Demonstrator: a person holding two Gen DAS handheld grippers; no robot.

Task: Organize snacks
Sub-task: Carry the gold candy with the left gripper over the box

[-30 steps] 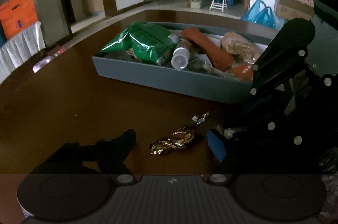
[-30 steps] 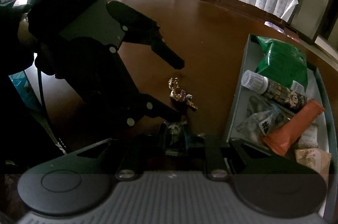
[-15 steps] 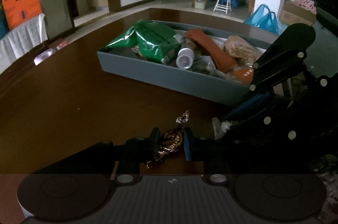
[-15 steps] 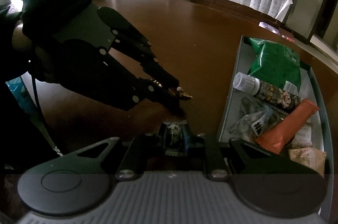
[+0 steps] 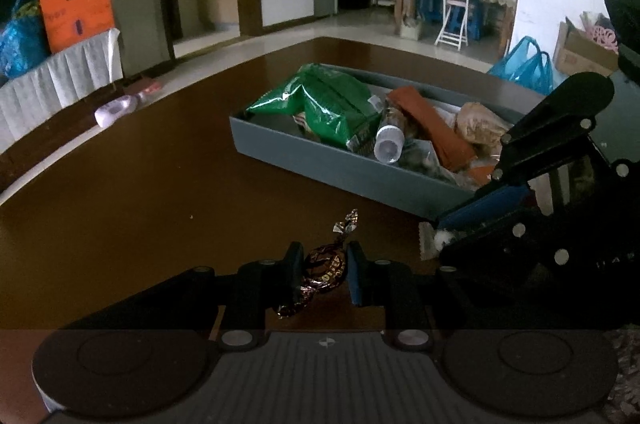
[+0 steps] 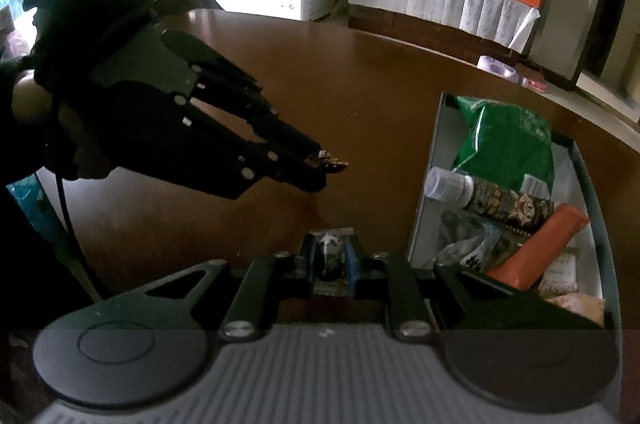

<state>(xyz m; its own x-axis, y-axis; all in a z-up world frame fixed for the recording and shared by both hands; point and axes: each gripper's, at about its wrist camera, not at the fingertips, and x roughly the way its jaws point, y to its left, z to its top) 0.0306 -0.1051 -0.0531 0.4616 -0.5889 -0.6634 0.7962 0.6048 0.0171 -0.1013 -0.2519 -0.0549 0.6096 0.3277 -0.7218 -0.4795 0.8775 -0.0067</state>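
Observation:
My left gripper (image 5: pixel 322 274) is shut on a brown-and-gold wrapped candy (image 5: pixel 324 266) and holds it above the dark wooden table; it also shows in the right wrist view (image 6: pixel 320 163). My right gripper (image 6: pixel 330 260) is shut on a small white-and-green wrapped candy (image 6: pixel 331 252), also seen in the left wrist view (image 5: pixel 434 238). Both grippers are near the front wall of the grey tray (image 5: pixel 340 167), which holds a green bag (image 5: pixel 332 103), a bottle (image 5: pixel 390 139), an orange packet (image 5: pixel 432 127) and other snacks.
The round dark table (image 5: pixel 140 191) spreads left of the tray. A small purple object (image 5: pixel 114 107) lies beyond the table's far left edge. In the right wrist view the tray (image 6: pixel 424 207) lies to the right, the left gripper to the left.
My left gripper closed on the brown-and-gold candy and lifted it off the table. My right gripper stayed shut on its candy and rose slightly.

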